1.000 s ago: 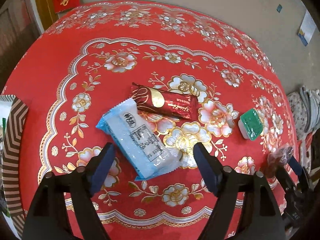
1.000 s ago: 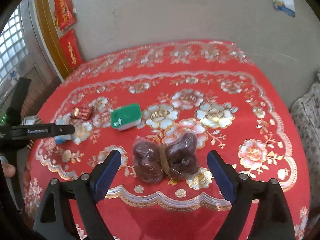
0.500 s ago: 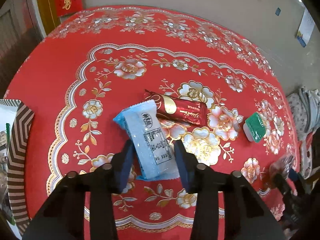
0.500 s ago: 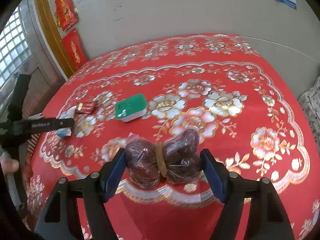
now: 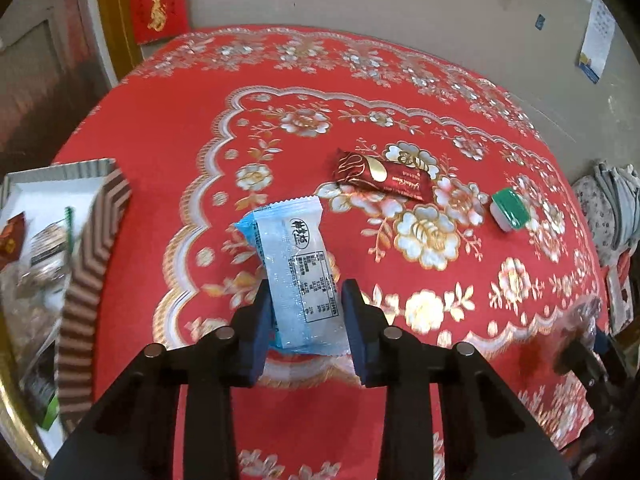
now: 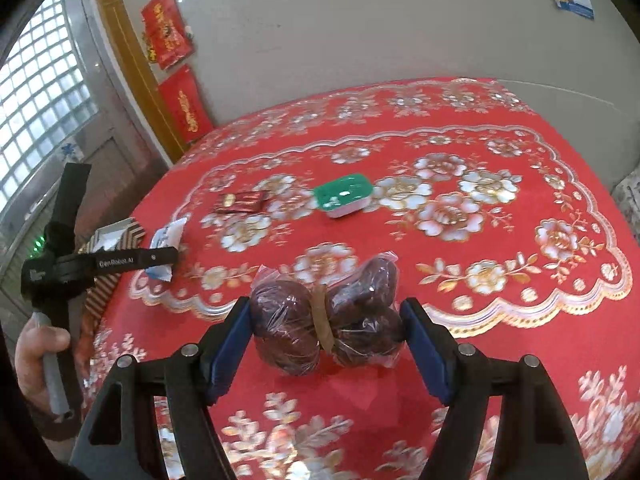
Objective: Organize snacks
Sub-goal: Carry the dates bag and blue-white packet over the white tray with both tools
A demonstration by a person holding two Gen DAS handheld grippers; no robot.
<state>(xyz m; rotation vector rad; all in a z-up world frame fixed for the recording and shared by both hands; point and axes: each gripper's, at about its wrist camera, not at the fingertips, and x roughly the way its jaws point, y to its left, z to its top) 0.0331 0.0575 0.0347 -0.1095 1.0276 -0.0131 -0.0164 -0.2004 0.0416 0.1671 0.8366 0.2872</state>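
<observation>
Left hand-held gripper (image 5: 306, 322): matte black plastic arms are seen across the lower frame, each ending in a dark blue pad; round silver screw heads are noted along the arms. Right hand-held gripper (image 6: 326, 344): same black frame, blue pads, silver screws. At the left edge of the right wrist view, white lettering is read on a black bar, a grey handle below it.
</observation>
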